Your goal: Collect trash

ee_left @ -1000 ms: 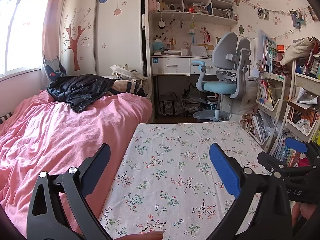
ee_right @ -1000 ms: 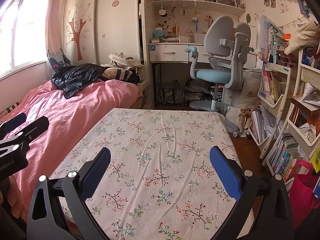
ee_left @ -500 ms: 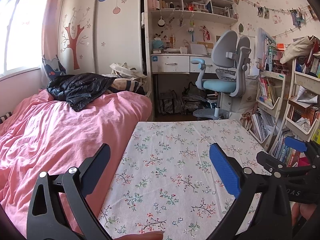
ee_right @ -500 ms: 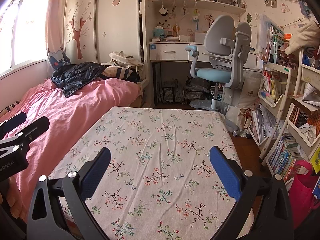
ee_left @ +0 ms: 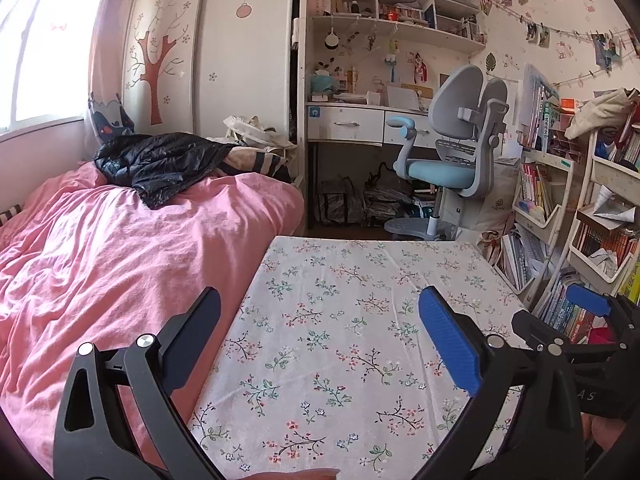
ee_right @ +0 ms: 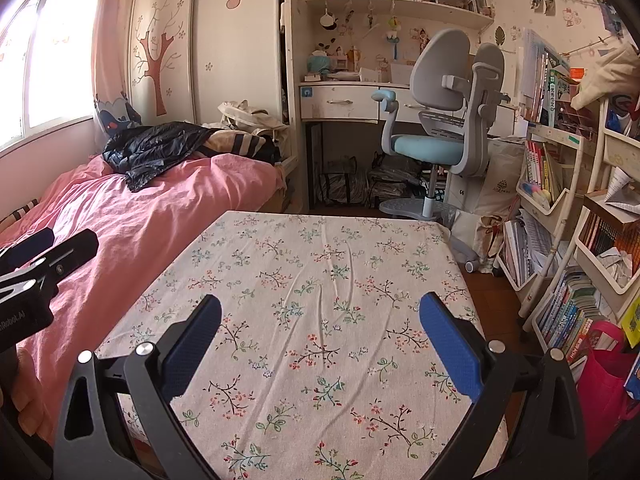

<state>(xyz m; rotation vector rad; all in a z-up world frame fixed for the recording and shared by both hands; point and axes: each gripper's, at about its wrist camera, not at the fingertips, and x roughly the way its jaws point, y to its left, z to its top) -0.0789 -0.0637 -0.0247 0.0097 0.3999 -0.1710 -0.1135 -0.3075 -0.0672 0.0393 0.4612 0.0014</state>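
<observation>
No piece of trash shows on the floral tablecloth (ee_left: 344, 320) (ee_right: 320, 280) in either view. My left gripper (ee_left: 320, 332) hangs open over the table's near left part, with nothing between its blue pads. My right gripper (ee_right: 320, 336) is open too, above the near middle of the same table, holding nothing. In the left wrist view the right gripper (ee_left: 560, 328) juts in from the right edge. The left gripper's tip (ee_right: 48, 248) pokes in at the left edge of the right wrist view.
A bed with a pink duvet (ee_left: 112, 264) and a black jacket (ee_left: 160, 160) lies left of the table. A grey and blue desk chair (ee_right: 436, 132) stands before a white desk (ee_right: 344, 100). Bookshelves (ee_right: 560, 208) and a pink bag (ee_right: 600, 376) crowd the right side.
Both views have shifted very slightly, so the table sits a little lower in frame. Both grippers stay open and hold nothing.
</observation>
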